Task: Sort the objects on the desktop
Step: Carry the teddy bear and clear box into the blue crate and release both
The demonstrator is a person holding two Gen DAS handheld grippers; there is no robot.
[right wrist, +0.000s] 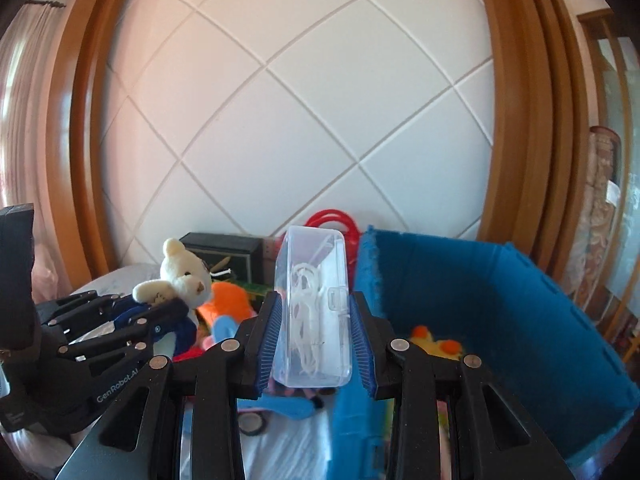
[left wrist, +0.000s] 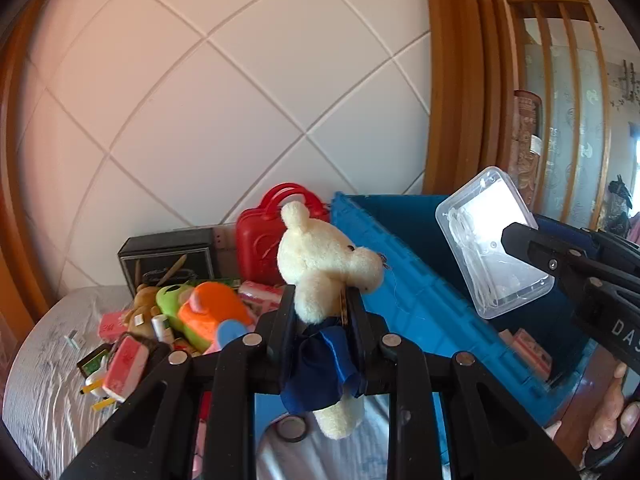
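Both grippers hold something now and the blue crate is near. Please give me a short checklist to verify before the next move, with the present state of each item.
1. Left gripper grips the cream teddy bear firmly at the neck: ok, fingers are shut on it.
2. Right gripper grips the clear plastic box: ok, the pads press on both of its sides.
3. Lid of the clear box is closed: ok, the latch looks shut.
4. Blue crate has free room inside: ok, only a yellow and orange toy shows at the bottom.
5. The two grippers are apart from each other: ok, a gap shows between them.
6. Which item belongs in the crate: cannot tell.
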